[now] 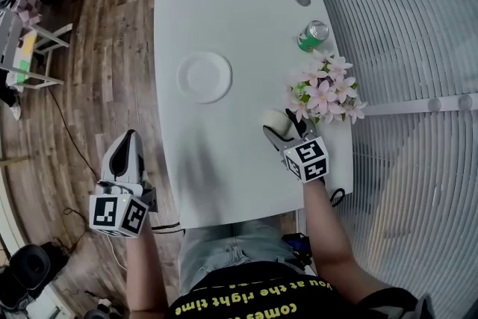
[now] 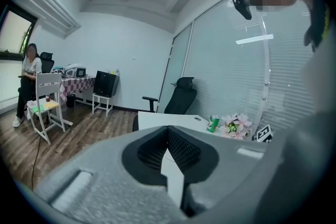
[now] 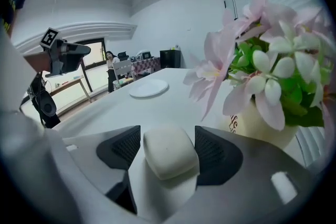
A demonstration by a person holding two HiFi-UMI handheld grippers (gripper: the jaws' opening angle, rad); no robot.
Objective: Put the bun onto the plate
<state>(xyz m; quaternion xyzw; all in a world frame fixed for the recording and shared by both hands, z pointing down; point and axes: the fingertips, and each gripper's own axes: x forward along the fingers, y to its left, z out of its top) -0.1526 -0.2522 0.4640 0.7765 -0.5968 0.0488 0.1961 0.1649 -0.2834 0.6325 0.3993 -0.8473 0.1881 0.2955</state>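
1. Right gripper (image 3: 168, 132): spread wide, straddling bun (image 3: 167, 155), pads just beside its flanks with a sliver of gap on each side; not pinching yet.
2. Tilted down toward table (image 1: 224, 183), probably to bring pads level with bun's middle for a squeeze from both sides.
3. Bun: resting on table, just beside pot (image 3: 254, 127) of flowers (image 1: 324, 93), well apart from plate (image 1: 204, 77) near table's middle. Looks like the very start of the job: grip, lift and carry all yet to come.
4. Left gripper (image 2: 168, 129): pressed together, tips meeting, nothing between. Held off table's left edge, over floor; likely parked clear, not needed for a one-gripper pick.
5. Petals hanging close over the right jaw's side; worth minding on the lift, so as not to snag or tip the pot.
6. Hidden or unclear:
   - Bun's underside and far face unseen, and mostly covered by jaws in head view.
   - Print on pot cut off by petals, unreadable.
   - Small round thing at table's far corner, beyond can (image 1: 314, 34), too small to tell.
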